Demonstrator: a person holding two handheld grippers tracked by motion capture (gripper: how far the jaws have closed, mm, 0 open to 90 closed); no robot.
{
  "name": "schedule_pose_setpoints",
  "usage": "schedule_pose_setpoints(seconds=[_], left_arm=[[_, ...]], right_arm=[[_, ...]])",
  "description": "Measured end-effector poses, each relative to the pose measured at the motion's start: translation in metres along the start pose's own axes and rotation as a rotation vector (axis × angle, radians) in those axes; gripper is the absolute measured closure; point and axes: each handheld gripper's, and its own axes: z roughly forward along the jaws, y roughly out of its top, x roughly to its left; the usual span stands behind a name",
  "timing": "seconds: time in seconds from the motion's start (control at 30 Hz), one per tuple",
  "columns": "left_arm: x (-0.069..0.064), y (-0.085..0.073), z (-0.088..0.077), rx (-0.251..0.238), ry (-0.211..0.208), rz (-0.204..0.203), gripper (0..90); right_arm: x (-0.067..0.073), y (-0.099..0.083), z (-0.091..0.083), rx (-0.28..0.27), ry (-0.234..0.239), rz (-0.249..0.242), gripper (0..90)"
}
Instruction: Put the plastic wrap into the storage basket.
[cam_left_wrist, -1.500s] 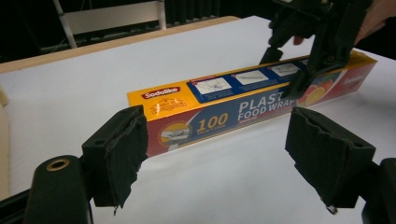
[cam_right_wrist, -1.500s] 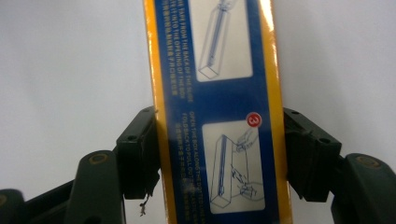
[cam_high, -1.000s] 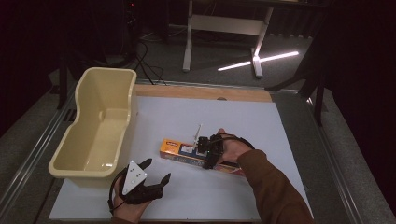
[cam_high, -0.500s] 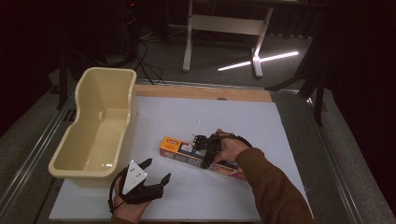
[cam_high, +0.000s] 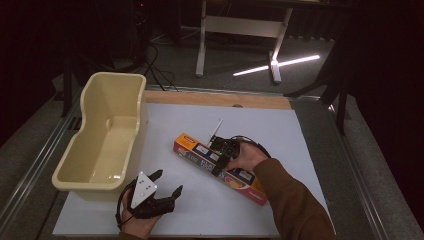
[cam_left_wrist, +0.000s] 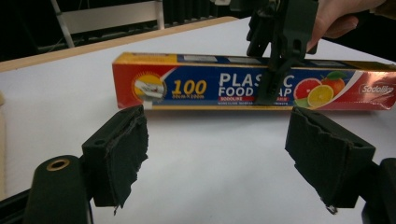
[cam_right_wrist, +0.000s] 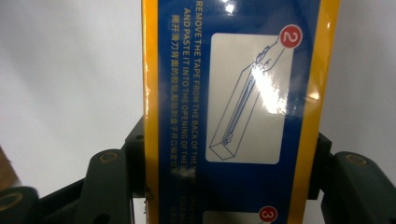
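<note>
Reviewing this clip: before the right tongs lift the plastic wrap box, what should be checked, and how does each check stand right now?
1. Right tongs straddle the plastic wrap box: ok, one jaw stands on each long side in the right gripper view.
2. Jaws fully clamped on the box: cannot tell, the contact is hidden by the box.
3. Grip near the box's middle: ok, judged from the high view.
4. Left tongs out of the way: ok, open and apart from the box.
5. Beige tub free to receive: ok, nothing lies in it.
6. Box flat on the white table: ok.
</note>
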Motion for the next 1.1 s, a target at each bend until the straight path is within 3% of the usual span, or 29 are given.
schedule_pose_setpoints(seconds=[0.2, 0.37, 0.4, 0.47, 0.6, 0.73, 1.1], left_arm=[[0.0, 0.0, 0.0, -0.002, -0.001, -0.002, 20.9], [0.0, 0.0, 0.0, 0.0, -0.001, -0.001, 20.9], [0.0, 0.0, 0.0, 0.0, -0.002, 0.0, 20.9], [0.0, 0.0, 0.0, -0.001, -0.002, -0.001, 20.9], [0.0, 0.0, 0.0, 0.001, -0.003, 0.0, 20.9], [-0.001, 0.0, 0.001, 0.005, -0.005, 0.002, 20.9], [-0.002, -0.001, 0.001, 0.003, -0.008, 0.003, 20.9]], right_arm=[[-0.002, 0.002, -0.006, -0.041, 0.025, 0.069, 40.3], [-0.003, 0.003, -0.009, -0.075, 0.016, 0.102, 40.2], [-0.006, 0.004, -0.014, -0.12, 0.032, 0.136, 40.3], [-0.007, 0.006, -0.018, -0.151, 0.051, 0.173, 40.2], [-0.008, 0.006, -0.021, -0.176, 0.054, 0.189, 40.2], [-0.011, 0.012, -0.029, -0.239, 0.084, 0.248, 40.2], [-0.004, 0.025, -0.049, -0.329, 0.146, 0.307, 40.1]])
